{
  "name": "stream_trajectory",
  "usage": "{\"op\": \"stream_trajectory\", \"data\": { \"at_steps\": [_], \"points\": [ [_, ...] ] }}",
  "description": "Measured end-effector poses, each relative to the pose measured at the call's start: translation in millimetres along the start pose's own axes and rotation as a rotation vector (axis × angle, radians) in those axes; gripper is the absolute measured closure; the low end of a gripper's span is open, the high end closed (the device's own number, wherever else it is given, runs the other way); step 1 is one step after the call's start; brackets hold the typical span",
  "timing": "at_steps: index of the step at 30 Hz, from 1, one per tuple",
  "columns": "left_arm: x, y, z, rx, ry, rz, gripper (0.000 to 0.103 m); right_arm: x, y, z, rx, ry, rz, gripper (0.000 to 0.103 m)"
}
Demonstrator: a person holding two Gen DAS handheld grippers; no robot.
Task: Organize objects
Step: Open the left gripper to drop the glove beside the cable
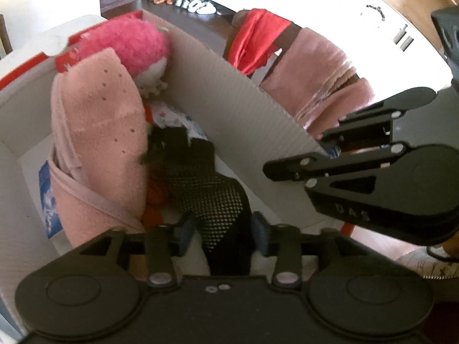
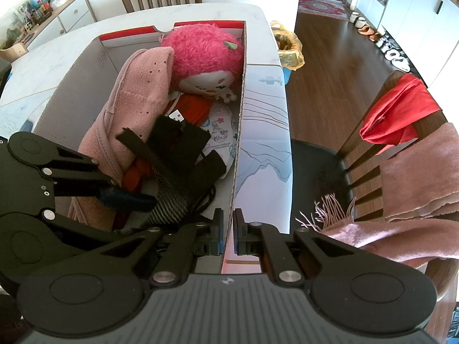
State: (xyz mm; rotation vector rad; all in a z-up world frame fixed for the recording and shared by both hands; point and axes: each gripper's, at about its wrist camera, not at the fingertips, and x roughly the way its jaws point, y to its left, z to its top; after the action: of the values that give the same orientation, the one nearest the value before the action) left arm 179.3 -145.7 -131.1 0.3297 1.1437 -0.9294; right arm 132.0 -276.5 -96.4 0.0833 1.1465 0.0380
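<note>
**A:** Which step is in hand?

**B:** Packing the box. The right gripper is clenched on the box's right wall near its near end, steadying it. The left gripper reaches down inside, its jaws released and straddling the black mesh piece. The pads do not seem to press on it. The piece lies toward the box's near end, between the pink fleece and the right wall.

**A:** And the next move?

**B:** Probably lifting the left gripper clear without dragging the mesh back up. Then it would fetch whatever is left outside, while the right one holds the wall.

**A:** What is the count?

**B:** There is one box on the table. Inside are one plush doll at the far right corner, one pink fleece along the left wall and one mesh piece. There is also one printed pouch by the right wall and one red bundle, partly buried. Outside, a chair carries one pink scarf and one red cloth.
</note>
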Motion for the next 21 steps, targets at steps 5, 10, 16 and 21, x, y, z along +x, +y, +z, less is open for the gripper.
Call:
{"op": "stream_trajectory", "data": {
  "at_steps": [5, 10, 16, 21],
  "points": [
    [-18, 1, -3, -0.013, -0.049, -0.002, 0.044, 0, 0, 0, 0.002, -0.001, -0.002, 0.097],
    [-37, 0, -8, -0.024, -0.096, 0.000, 0.039, -1, 0, -1, 0.002, -0.002, -0.003, 0.097],
    [-62, 1, -16, -0.051, -0.172, 0.036, 0.039, -4, 1, -2, 0.004, -0.006, -0.008, 0.097],
    [-94, 7, -26, -0.099, -0.261, 0.068, 0.039, -6, 1, -3, 0.003, -0.009, -0.007, 0.097]
  ]
}}
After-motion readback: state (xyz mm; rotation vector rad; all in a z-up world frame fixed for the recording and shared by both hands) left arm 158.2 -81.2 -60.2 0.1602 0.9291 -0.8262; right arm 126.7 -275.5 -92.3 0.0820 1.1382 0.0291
